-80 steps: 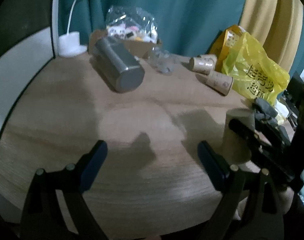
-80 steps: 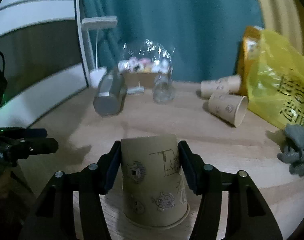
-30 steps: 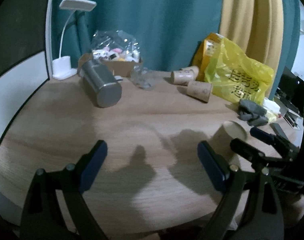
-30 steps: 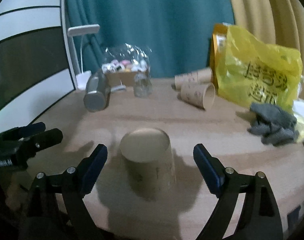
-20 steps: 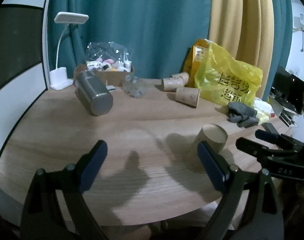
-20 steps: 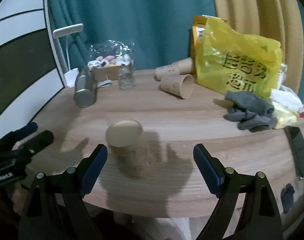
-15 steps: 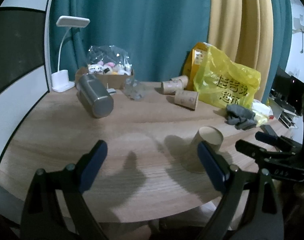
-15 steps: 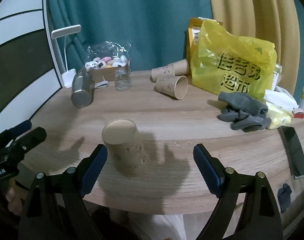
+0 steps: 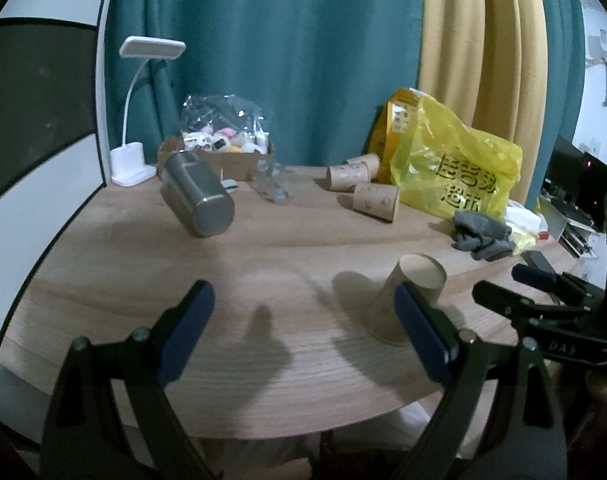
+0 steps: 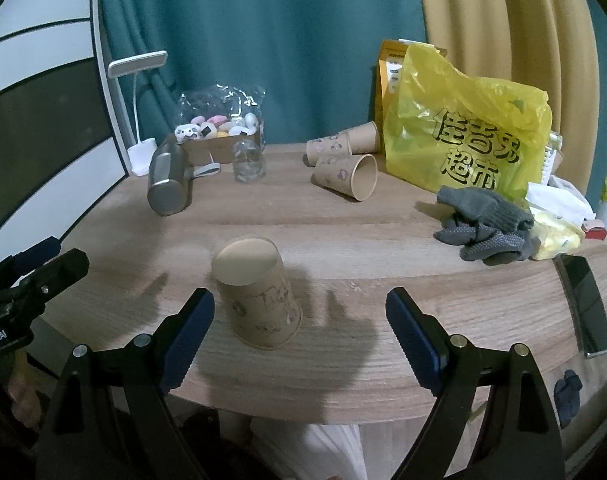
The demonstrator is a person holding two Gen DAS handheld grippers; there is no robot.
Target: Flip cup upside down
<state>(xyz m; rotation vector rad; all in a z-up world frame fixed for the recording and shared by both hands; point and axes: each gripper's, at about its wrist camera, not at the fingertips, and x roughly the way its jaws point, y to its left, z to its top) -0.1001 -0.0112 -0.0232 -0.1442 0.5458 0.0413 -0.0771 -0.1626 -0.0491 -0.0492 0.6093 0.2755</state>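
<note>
Both of your grippers are spread wide and hold nothing. Your right gripper (image 10: 299, 320) sits back at the near edge of the table (image 10: 383, 240), and the paper cup (image 10: 259, 300) stands just ahead of its left finger (image 10: 187, 328), apart from both fingers. That cup rests mouth down on the wood, its flat base up, leaning slightly in the fisheye. From your left gripper (image 9: 303, 324), you see the same cup (image 9: 407, 300) partly behind the right finger (image 9: 421, 332); whether they touch is hard to tell there. Farther back, grey gloves (image 10: 483, 224) lie to the right, beside a dark phone (image 10: 583, 300) at the table's edge. Beyond those, a steel tumbler (image 10: 169, 180) lies on its side, two more paper cups (image 10: 343, 164) lie toppled, and a yellow bag (image 10: 463, 132) stands by the curtain (image 10: 263, 40).
</note>
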